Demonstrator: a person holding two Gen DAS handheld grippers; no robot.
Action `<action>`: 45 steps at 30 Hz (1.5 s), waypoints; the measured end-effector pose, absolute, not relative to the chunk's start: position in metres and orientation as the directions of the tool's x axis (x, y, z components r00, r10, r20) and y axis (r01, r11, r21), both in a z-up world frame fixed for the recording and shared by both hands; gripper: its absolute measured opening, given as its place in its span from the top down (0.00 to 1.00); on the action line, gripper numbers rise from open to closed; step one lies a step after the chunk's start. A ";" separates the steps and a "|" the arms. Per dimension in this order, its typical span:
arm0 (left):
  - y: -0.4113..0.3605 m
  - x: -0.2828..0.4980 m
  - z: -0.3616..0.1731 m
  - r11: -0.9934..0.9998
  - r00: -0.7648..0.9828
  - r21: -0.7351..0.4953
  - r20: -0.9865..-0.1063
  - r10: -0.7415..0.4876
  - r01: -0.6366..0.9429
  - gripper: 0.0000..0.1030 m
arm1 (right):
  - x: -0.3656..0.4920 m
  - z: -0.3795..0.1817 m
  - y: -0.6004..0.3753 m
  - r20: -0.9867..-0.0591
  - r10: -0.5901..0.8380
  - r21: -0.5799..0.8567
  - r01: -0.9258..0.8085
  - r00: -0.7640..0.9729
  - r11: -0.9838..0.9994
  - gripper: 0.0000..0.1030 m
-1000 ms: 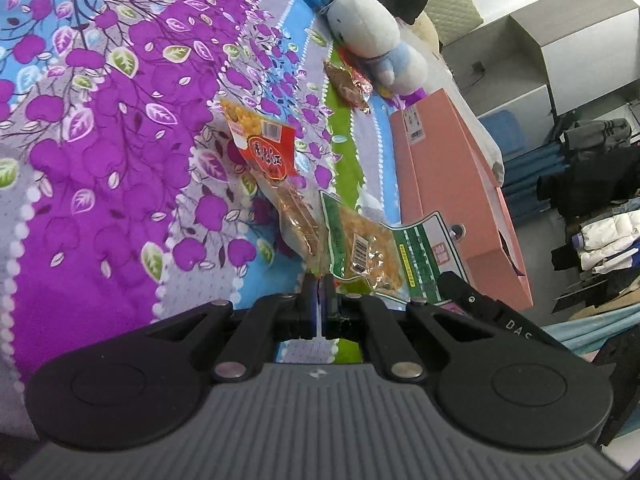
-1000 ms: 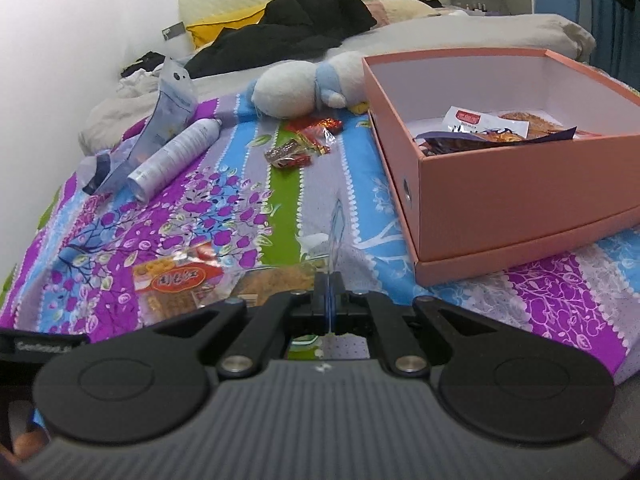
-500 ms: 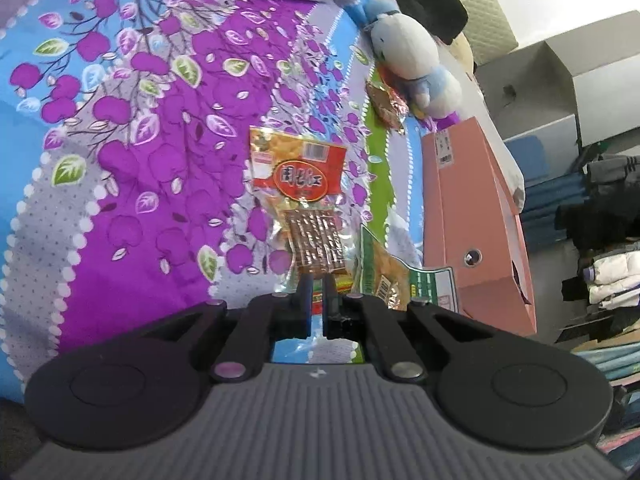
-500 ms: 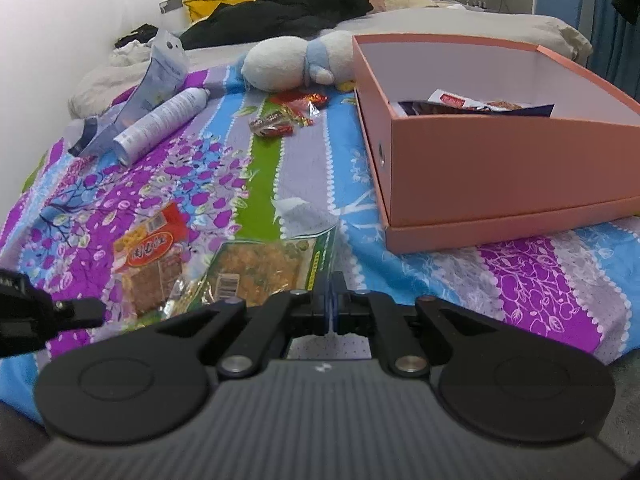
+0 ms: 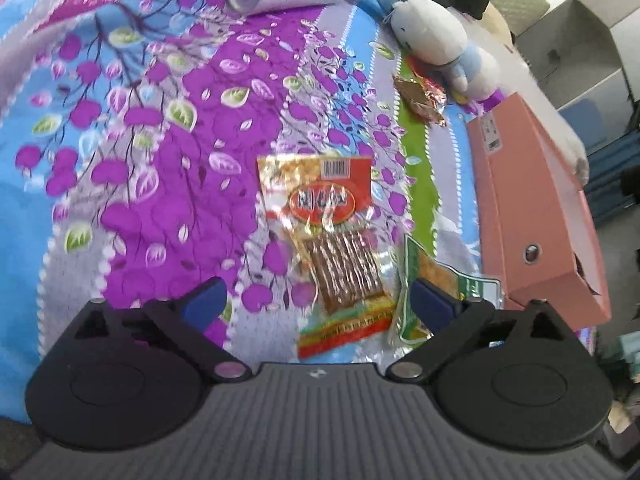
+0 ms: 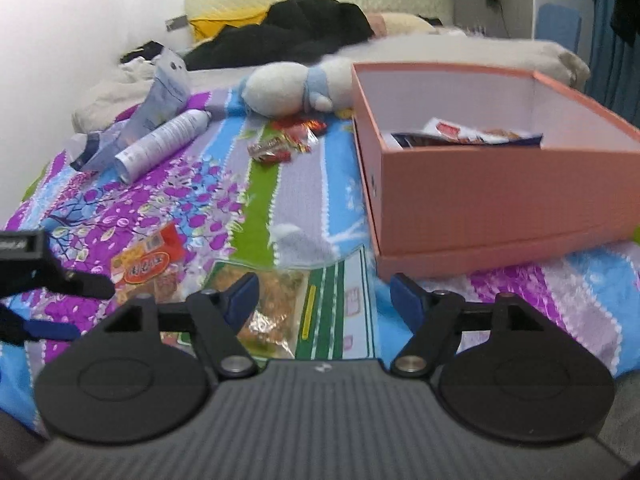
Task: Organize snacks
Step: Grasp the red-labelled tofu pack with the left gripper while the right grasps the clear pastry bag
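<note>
A red and orange snack pack [image 5: 328,216] lies flat on the purple bedspread, straight ahead of my open left gripper [image 5: 316,300]; it also shows in the right wrist view [image 6: 148,264]. A green snack bag [image 6: 296,300] lies beside it, between the fingers of my open right gripper [image 6: 324,294]; its edge shows in the left wrist view [image 5: 424,276]. The pink box [image 6: 480,208] stands to the right with several snack packs [image 6: 464,134] inside. Small red wrapped snacks [image 6: 284,140] lie farther back.
A white plush toy [image 6: 288,86] and a white spray bottle [image 6: 160,146] lie on the bed behind the snacks. A pale pouch [image 6: 164,88] leans by the bottle. Dark clothes [image 6: 288,36] and pillows are piled at the headboard.
Both grippers have opened from shut. The left gripper now faces the red pack squarely. The right gripper has drawn back and its fingers now straddle the green bag.
</note>
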State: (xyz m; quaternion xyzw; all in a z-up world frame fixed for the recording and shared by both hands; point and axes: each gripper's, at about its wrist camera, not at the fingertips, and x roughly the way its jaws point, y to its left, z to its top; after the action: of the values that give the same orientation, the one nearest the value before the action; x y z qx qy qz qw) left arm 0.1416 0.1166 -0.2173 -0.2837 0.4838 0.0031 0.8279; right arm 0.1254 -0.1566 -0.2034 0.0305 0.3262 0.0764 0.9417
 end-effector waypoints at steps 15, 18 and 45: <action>0.099 0.168 -0.224 0.867 0.467 -0.369 -0.864 -0.187 -0.335 0.03 | 0.151 -0.249 -0.114 -0.690 0.354 0.093 -0.407 0.631 0.909 0.07; 0.096 0.169 -0.223 0.868 0.484 -0.369 -0.856 -0.179 -0.332 0.03 | 0.148 -0.254 -0.107 -0.700 0.348 0.038 -0.454 0.624 0.890 0.08; 0.030 0.197 -0.244 0.983 0.421 -0.077 -0.907 0.000 -0.166 0.03 | 0.138 -0.238 -0.134 -0.686 0.240 -0.035 -0.360 0.687 0.932 0.58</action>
State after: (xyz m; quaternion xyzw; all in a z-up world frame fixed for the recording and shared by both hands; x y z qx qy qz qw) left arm 0.1970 0.0303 -0.2437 -0.0774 0.5358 0.0496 0.8393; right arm 0.1377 -0.1341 -0.2379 -0.0837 0.3599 0.1641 0.9146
